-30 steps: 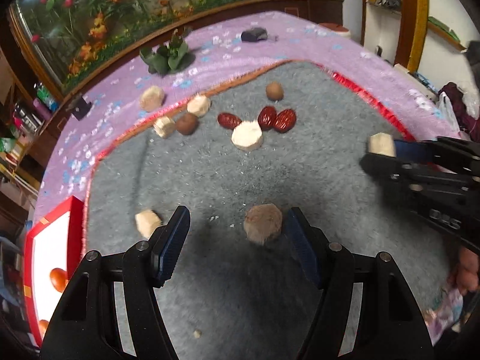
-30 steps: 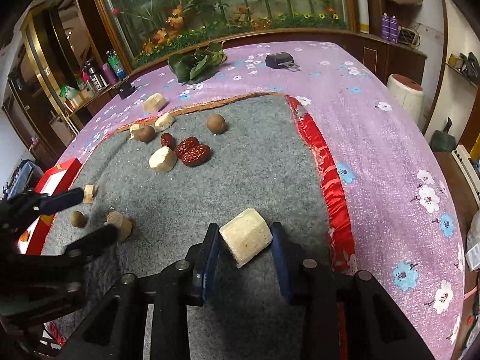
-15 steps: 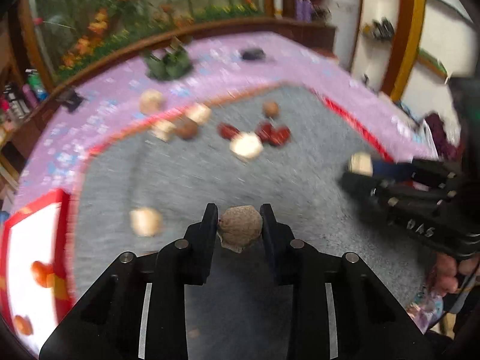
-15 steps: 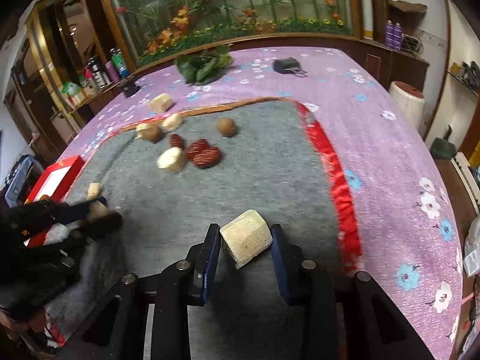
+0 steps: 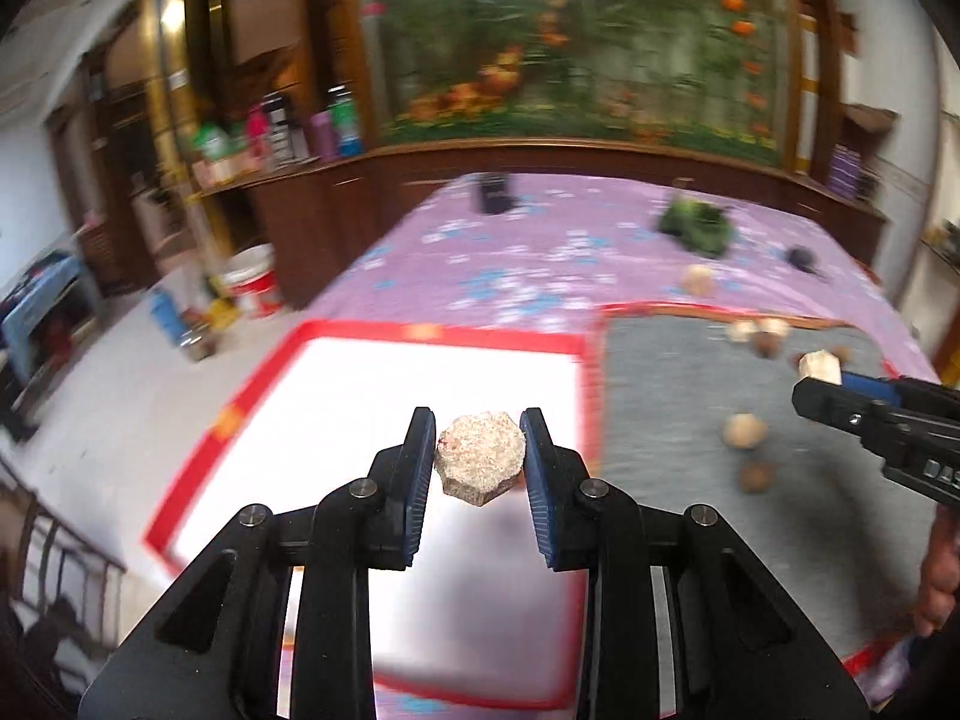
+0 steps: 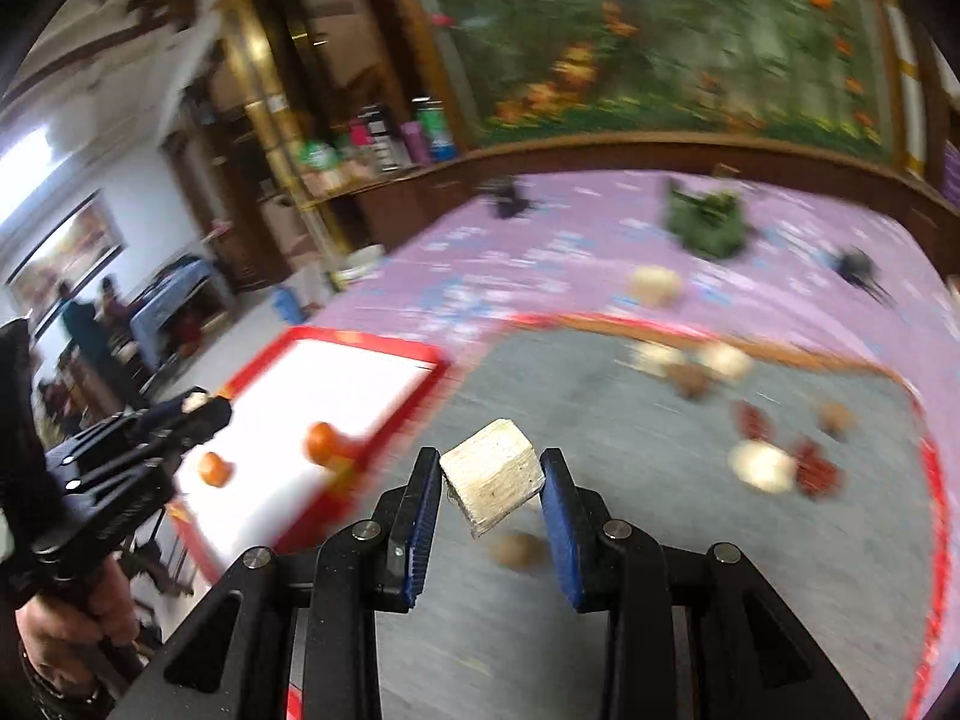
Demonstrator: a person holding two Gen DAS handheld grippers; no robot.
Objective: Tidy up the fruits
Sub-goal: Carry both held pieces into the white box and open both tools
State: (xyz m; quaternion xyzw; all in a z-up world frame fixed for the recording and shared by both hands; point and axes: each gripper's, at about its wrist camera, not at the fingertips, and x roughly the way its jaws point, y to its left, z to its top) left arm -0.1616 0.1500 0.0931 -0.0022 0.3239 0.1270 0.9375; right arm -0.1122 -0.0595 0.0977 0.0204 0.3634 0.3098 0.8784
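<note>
The left tongs (image 5: 479, 461) are clenched on a brownish hexagonal chunk (image 5: 480, 457), held up over the white, red-rimmed tray (image 5: 420, 333). The right tongs (image 6: 491, 483) grip a pale cut block (image 6: 493, 475) above the grey mat (image 6: 630, 600). Two orange fruits (image 6: 324, 443) lie in the tray. Farther off, red dates (image 6: 810, 468) and pale pieces sit scattered on the mat, with the purple flowered cloth (image 6: 540, 276) on the surface beyond.

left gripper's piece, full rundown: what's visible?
The piece is a faceted, roughly hexagonal chunk, pale tan with a speckled, grainy face and a reddish-brown lower edge; it looks dry and hard. The left gripper is shut on it, one blue pad on each side, nothing else touching. It is held off the surface, above the white floor of the red-rimmed tray. What kind of fruit it is I cannot tell.
</note>
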